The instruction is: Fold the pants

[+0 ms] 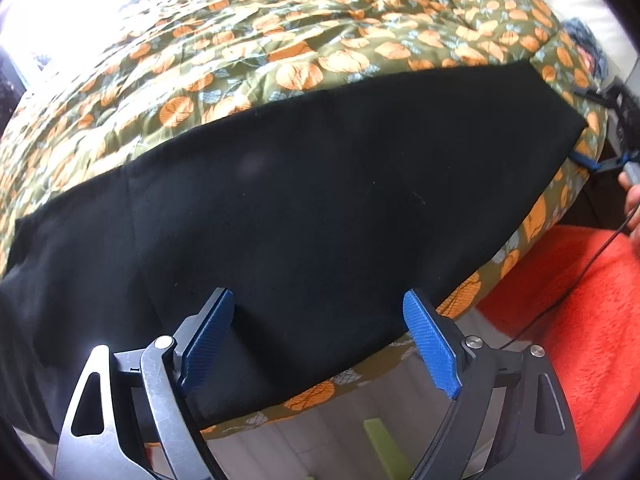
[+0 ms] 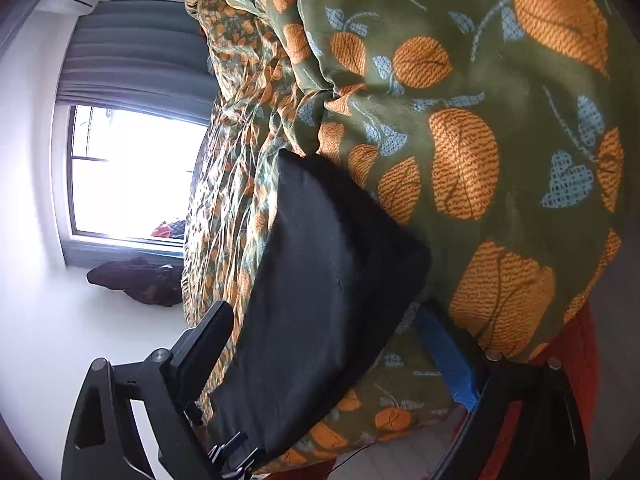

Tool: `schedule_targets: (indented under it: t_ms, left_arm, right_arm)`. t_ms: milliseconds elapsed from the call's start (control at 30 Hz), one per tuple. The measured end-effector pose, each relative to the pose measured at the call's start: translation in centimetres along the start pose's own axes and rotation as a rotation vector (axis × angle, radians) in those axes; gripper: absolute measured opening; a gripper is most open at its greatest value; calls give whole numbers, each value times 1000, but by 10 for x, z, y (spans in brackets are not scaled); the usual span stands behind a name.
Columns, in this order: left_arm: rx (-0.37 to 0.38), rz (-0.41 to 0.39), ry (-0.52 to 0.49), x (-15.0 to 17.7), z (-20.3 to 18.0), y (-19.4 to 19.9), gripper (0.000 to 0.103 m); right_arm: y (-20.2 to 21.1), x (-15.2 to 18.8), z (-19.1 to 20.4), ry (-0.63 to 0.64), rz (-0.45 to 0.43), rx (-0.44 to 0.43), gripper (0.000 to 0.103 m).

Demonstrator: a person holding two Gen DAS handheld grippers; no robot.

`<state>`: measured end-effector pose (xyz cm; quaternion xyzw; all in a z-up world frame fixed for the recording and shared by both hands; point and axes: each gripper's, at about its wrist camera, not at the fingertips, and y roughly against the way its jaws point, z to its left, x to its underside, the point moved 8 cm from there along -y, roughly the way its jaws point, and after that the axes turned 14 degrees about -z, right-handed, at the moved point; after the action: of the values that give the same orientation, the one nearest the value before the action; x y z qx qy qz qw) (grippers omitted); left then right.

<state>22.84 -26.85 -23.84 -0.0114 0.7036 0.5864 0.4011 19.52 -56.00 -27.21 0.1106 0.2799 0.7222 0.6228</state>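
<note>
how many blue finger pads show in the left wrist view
3. Two are on the left gripper, its fingers wide open over the black fabric pants: left pad, right pad. One belongs to the right gripper at the pants' far end; its partner may be hidden.

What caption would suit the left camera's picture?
Open left gripper poised over black pants spread flat on a leaf-patterned bedspread.
</note>
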Motion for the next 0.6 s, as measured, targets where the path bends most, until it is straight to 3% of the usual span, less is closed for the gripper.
schedule_targets:
  t_ms: [200,233,267,333,433,600]
  left_arm:
    - [-24,11,-15,-3,-4,-12,90]
    - [-30,13,-33,-2,-8,-15,94]
    - [-40,9,-67,0,-13,-20,95]
    - [-53,8,-101,0,-17,-23,95]
    - [-18,3,-57,-5,-13,-12,94]
    - [-18,-66,69,-13,32,28,94]
  right_arm:
    - [-8,5,1,28,-23,31,91]
    - [-9,4,0,27,-30,45,82]
    - [-9,-1,-4,34,-34,69,56]
    - [-7,-5,-12,67,-43,125,19]
    - [6,-7,2,103,-69,95,11]
    - [42,2,87,336,-98,-25,10]
